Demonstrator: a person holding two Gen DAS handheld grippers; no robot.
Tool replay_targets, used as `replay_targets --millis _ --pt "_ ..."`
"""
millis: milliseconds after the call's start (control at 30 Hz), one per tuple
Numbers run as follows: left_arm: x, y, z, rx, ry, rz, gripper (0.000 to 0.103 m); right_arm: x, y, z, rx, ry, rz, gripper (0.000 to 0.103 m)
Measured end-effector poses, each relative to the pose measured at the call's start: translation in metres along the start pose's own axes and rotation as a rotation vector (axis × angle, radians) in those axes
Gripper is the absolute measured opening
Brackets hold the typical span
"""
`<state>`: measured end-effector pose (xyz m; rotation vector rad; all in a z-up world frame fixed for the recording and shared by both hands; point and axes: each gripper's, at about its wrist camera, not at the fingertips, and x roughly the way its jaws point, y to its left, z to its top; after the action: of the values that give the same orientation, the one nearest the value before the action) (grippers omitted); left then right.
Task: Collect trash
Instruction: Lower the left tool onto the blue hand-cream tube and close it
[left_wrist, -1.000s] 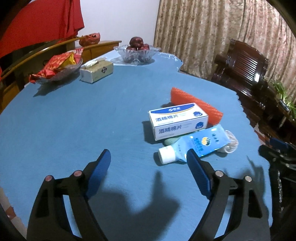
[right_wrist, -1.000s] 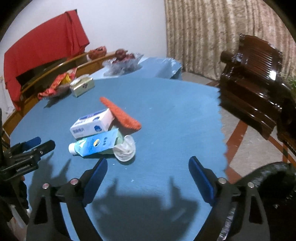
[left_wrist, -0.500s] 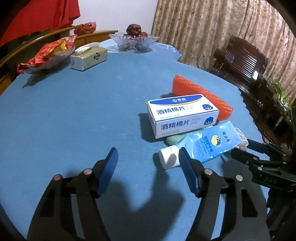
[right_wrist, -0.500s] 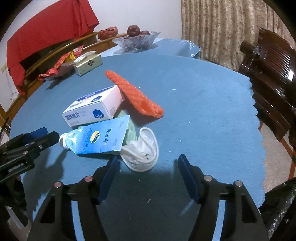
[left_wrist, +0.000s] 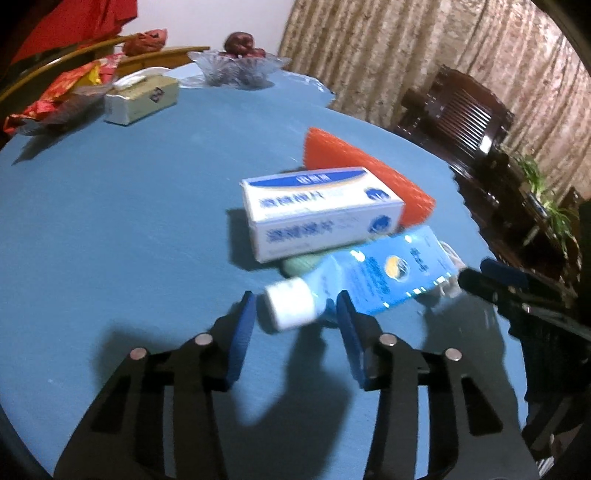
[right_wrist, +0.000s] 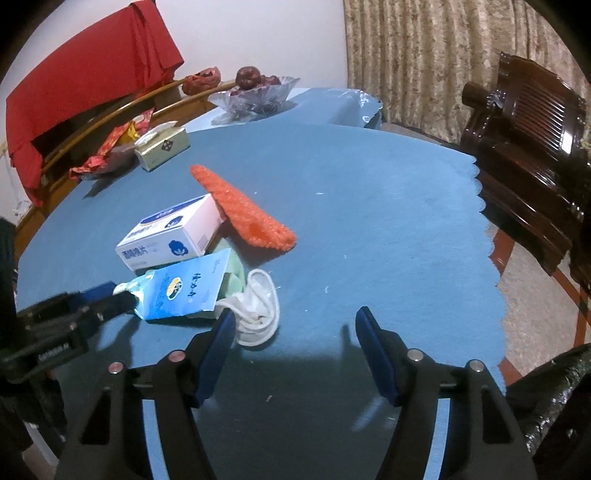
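A pile of trash lies on the blue table (left_wrist: 110, 229): a blue pouch with a white cap (left_wrist: 380, 277), a white and blue box (left_wrist: 321, 212), an orange foam net (left_wrist: 354, 170), a pale green piece (left_wrist: 301, 264) and a crumpled white piece (right_wrist: 258, 306). My left gripper (left_wrist: 295, 306) is open, its fingers on either side of the pouch's white cap (left_wrist: 290, 308). My right gripper (right_wrist: 295, 321) is open, its left finger beside the crumpled white piece. The pouch (right_wrist: 184, 291) also shows in the right wrist view, with the left gripper's tips at its cap end.
At the table's far side stand a tissue box (left_wrist: 142, 98), a glass fruit bowl (left_wrist: 238, 68) and a dish of red wrappers (left_wrist: 62, 99). A dark wooden chair (right_wrist: 528, 144) stands right of the table. A black bag (right_wrist: 554, 391) shows at the lower right.
Both grippers have moved in toward the pile. My left gripper's fingers have narrowed and now flank the pouch's cap. My right gripper has come closer to the white piece.
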<state>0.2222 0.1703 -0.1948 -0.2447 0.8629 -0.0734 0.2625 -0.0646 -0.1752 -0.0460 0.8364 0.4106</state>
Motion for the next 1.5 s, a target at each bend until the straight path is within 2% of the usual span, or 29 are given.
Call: replay_targets --millis 167,300,367,467,500,533,600,633,733,967,1033,1067,1167,1300,1400,1500 --pt "0.0 -0.008 -0.007 0.003 0.01 -0.035 0.033 -0.004 -0.008 -0.001 0.016 -0.004 -0.02 0.067" --pt "-0.003 -0.017 -0.013 -0.001 0.038 -0.08 0.033 -0.008 -0.014 -0.002 0.036 -0.009 -0.034 0.067" --pt "-0.006 -0.025 -0.02 0.031 0.06 -0.105 0.033 -0.01 -0.017 -0.003 0.04 -0.009 -0.038 0.067" --pt "-0.008 -0.03 -0.024 0.065 0.068 -0.076 0.036 -0.011 -0.019 -0.004 0.044 -0.011 -0.039 0.067" --pt "-0.009 -0.029 -0.023 0.065 0.063 -0.061 0.039 -0.011 -0.019 -0.004 0.044 -0.011 -0.04 0.067" --pt "-0.009 -0.027 -0.022 0.064 0.058 -0.04 0.049 -0.011 -0.019 -0.004 0.045 -0.011 -0.038 0.067" --pt "-0.009 -0.023 -0.016 0.063 0.037 -0.003 0.059 -0.011 -0.018 -0.005 0.045 -0.011 -0.038 0.067" --pt "-0.008 -0.022 -0.012 0.065 0.03 0.013 0.062 -0.011 -0.019 -0.005 0.045 -0.011 -0.037 0.067" --pt "-0.002 -0.019 -0.003 0.072 0.021 0.024 0.065 -0.011 -0.018 -0.005 0.048 -0.01 -0.038 0.067" --pt "0.02 -0.025 0.001 0.106 0.069 -0.049 0.063 -0.011 -0.021 -0.005 0.053 -0.007 -0.043 0.067" --pt "0.02 -0.03 -0.001 0.129 0.063 -0.05 0.05 -0.01 -0.023 -0.006 0.056 -0.006 -0.044 0.067" --pt "0.02 -0.031 -0.002 0.134 0.062 -0.046 0.047 -0.01 -0.023 -0.006 0.057 -0.005 -0.044 0.067" --pt "0.016 -0.032 -0.005 0.124 0.064 -0.055 0.045 -0.009 -0.022 -0.007 0.061 -0.001 -0.04 0.067" --pt "0.002 -0.033 -0.019 0.07 0.044 0.001 0.042 -0.009 -0.021 -0.008 0.061 -0.001 -0.033 0.067" --pt "-0.01 -0.033 -0.031 0.016 0.032 0.071 0.042 -0.011 -0.02 -0.009 0.061 0.0 -0.03 0.067" --pt "-0.014 -0.033 -0.041 -0.009 0.042 0.078 0.043 -0.011 -0.018 -0.009 0.061 0.001 -0.027 0.067"
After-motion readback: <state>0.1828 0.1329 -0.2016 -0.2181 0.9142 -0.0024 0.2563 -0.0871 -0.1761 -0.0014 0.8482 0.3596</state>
